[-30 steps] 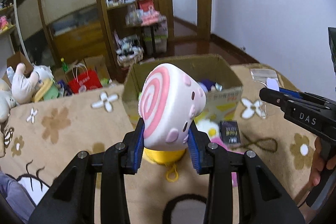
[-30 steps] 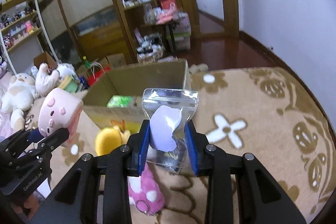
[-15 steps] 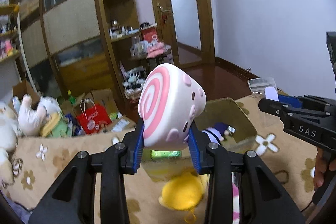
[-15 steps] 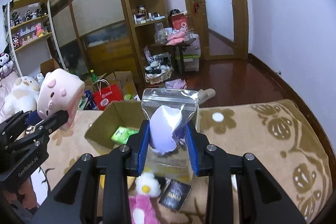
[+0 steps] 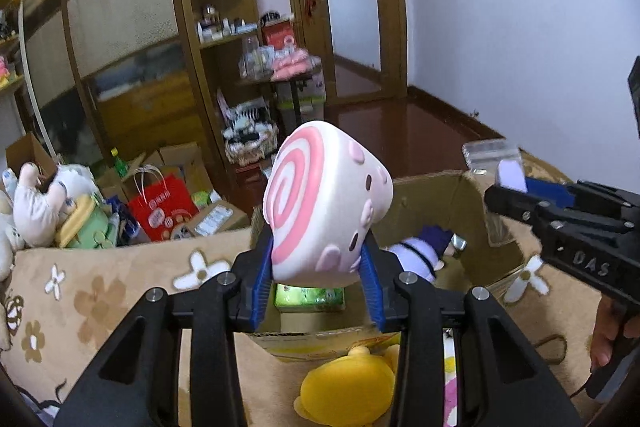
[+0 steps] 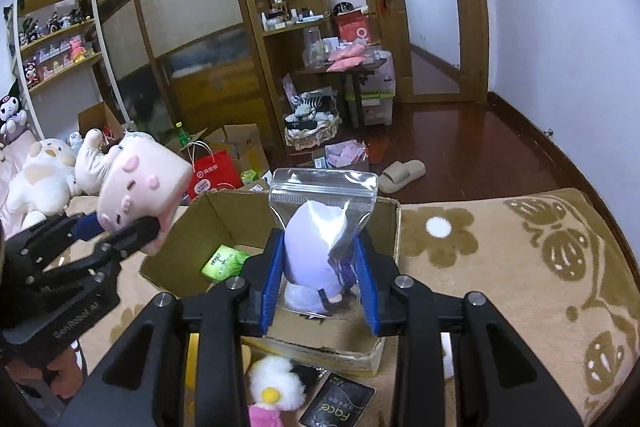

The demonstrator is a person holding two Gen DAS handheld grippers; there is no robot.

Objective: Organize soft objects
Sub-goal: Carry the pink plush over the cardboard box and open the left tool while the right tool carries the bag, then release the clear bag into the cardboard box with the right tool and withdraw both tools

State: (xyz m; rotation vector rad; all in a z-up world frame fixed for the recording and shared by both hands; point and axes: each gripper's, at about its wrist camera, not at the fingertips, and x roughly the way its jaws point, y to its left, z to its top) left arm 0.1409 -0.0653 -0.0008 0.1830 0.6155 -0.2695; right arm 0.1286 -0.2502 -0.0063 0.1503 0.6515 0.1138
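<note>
My left gripper (image 5: 318,287) is shut on a pink-and-white swirl pig plush (image 5: 324,203) and holds it over the near edge of an open cardboard box (image 5: 436,203). The plush also shows in the right wrist view (image 6: 140,187). My right gripper (image 6: 320,291) is shut on a clear zip bag with a lilac plush inside (image 6: 320,239), held above the same box (image 6: 384,255). The box holds a green packet (image 6: 224,261) and a purple doll (image 5: 420,247).
A yellow plush (image 5: 348,391), a white-and-pink fluffy toy (image 6: 274,393) and a black card pack (image 6: 338,407) lie on the brown flower-pattern blanket (image 6: 500,267) in front of the box. White plush toys (image 6: 40,175), a red bag (image 6: 212,175) and shelves stand beyond.
Both grippers have risen and moved forward with their loads. They now hang over the box, whose inside has come into view.
</note>
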